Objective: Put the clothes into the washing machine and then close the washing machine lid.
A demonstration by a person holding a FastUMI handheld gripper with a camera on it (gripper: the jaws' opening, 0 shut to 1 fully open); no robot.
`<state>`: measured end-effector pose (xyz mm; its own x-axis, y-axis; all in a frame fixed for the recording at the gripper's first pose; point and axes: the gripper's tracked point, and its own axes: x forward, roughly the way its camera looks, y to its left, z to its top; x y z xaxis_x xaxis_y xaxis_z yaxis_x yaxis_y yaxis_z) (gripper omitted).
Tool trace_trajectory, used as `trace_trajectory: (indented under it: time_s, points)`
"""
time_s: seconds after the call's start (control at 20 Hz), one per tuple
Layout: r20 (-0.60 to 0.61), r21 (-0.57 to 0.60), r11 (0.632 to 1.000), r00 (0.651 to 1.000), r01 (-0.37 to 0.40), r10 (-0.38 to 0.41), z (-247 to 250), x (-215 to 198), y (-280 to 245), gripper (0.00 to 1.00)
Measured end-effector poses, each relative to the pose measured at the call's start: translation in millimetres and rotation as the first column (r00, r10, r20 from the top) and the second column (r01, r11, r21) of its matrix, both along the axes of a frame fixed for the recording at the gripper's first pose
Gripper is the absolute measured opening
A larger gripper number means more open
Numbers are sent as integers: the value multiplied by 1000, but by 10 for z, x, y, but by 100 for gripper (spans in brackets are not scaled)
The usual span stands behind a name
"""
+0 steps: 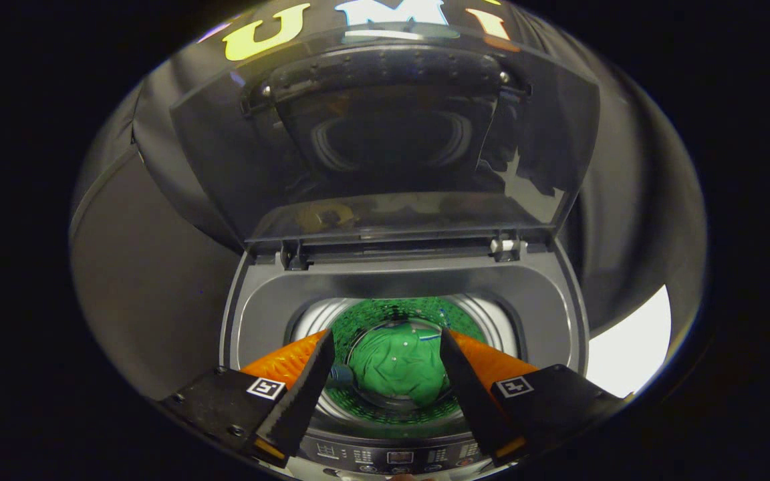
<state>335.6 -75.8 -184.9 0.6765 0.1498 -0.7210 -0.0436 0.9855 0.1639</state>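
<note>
Green garment [398, 364]: crumpled at the bottom of the drum [492, 321], seen between and beyond the fingers; nothing is gripped.
Claw [385, 354]: fingers held well apart, empty, poised over the tub opening.
Lid [385, 140]: raised upright behind the opening, hinged at the far rim; it lies up and ahead of the claw.
Step judged: loading looks done, though other clothes possibly remain; lid closing is left.

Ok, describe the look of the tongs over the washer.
The tongs have two long, flat fingers, wedge-shaped and narrowing toward the tips, with a fine ribbed texture on their outer faces. Each is mounted on a dark, blocky carrier with visible screws. On top of each carrier sits a small square black-and-white marker. No cables are visible.
</note>
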Motion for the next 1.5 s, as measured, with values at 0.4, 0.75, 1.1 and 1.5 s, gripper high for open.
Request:
trace_trajectory:
  time_s: [0.4, 0.75, 1.1, 1.5]
  points:
    - [89, 21, 1000, 996, -22, 20, 756, 31, -271, 98]
    - [199, 35, 999, 980, -31, 24, 1621, 201, -405, 98]
    - [291, 70, 997, 957, -24, 2, 2387, 701, -396, 98]
    - [234, 74, 997, 972, -16, -2, 2413, 1360, -185, 98]
